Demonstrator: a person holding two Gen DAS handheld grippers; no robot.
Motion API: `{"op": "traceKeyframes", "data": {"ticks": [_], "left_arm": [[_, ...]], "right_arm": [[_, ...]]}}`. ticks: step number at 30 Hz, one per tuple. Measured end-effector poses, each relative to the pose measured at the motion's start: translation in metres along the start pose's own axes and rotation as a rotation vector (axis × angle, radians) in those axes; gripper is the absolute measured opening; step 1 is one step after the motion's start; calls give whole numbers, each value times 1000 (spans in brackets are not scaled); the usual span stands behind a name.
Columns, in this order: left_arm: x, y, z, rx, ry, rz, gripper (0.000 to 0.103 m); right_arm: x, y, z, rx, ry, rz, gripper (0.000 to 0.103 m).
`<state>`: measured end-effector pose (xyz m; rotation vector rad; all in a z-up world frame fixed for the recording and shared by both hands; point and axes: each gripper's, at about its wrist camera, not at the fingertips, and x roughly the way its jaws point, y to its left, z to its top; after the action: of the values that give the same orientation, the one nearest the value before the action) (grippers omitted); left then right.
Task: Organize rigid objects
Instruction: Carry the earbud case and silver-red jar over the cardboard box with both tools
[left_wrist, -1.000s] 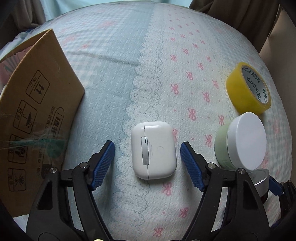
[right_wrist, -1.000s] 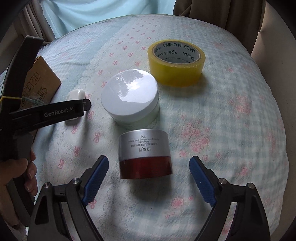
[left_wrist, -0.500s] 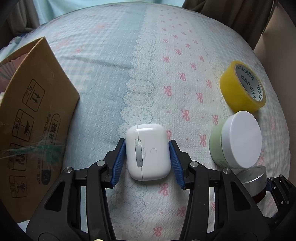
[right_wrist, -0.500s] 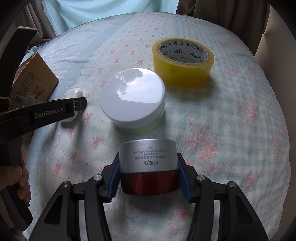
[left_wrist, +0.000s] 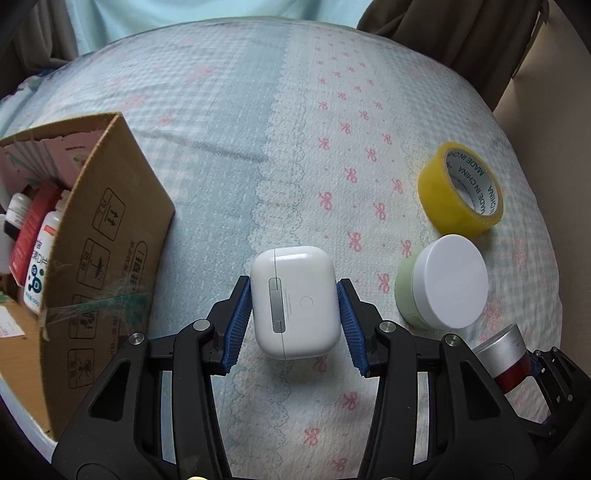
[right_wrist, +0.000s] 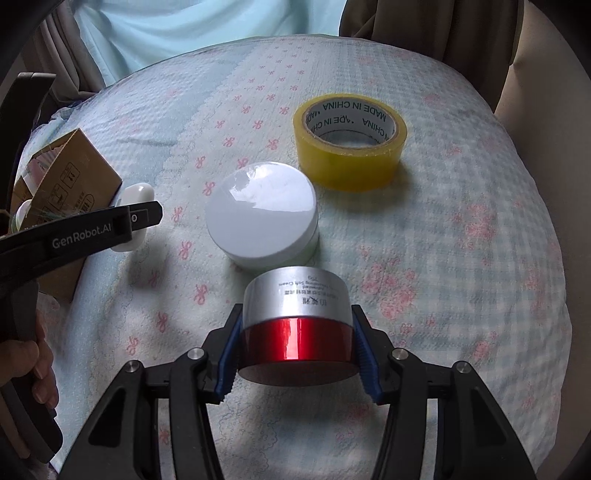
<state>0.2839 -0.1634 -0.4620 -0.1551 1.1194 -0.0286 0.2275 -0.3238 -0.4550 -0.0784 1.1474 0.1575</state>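
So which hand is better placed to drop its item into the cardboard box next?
Left, probably. Its jaws grip the white earbud case right beside the open cardboard box. The right gripper holds the red and silver jar farther away.

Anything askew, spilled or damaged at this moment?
Nothing spilled or broken. The only oddity: the red-and-silver jar tilts in the right gripper. The cardboard box has a ragged top edge. The earbud case sits squarely in the left gripper.
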Motion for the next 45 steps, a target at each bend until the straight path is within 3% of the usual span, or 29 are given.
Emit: {"op": "traceKeyframes", "data": {"ticks": [6, 13, 20, 25, 35, 45], "left_arm": [[-43, -2, 7, 5, -35, -31, 43], [-138, 1, 25, 22, -113, -76, 43], [-236, 17, 41, 46, -177, -93, 43], [-287, 46, 50, 42, -215, -74, 43], [-331, 143, 72, 31, -244, -66, 43], [-320, 261, 103, 125, -191, -93, 43]], "right_arm": [[-39, -3, 4, 35, -50, -7, 50], [-119, 5, 24, 74, -142, -18, 50], [-212, 33, 51, 57, -208, -20, 50], [-253, 65, 73, 32, -234, 31, 50], [-274, 156, 99, 37, -246, 89, 50], [-252, 249, 121, 180, -188, 55, 50]]}}
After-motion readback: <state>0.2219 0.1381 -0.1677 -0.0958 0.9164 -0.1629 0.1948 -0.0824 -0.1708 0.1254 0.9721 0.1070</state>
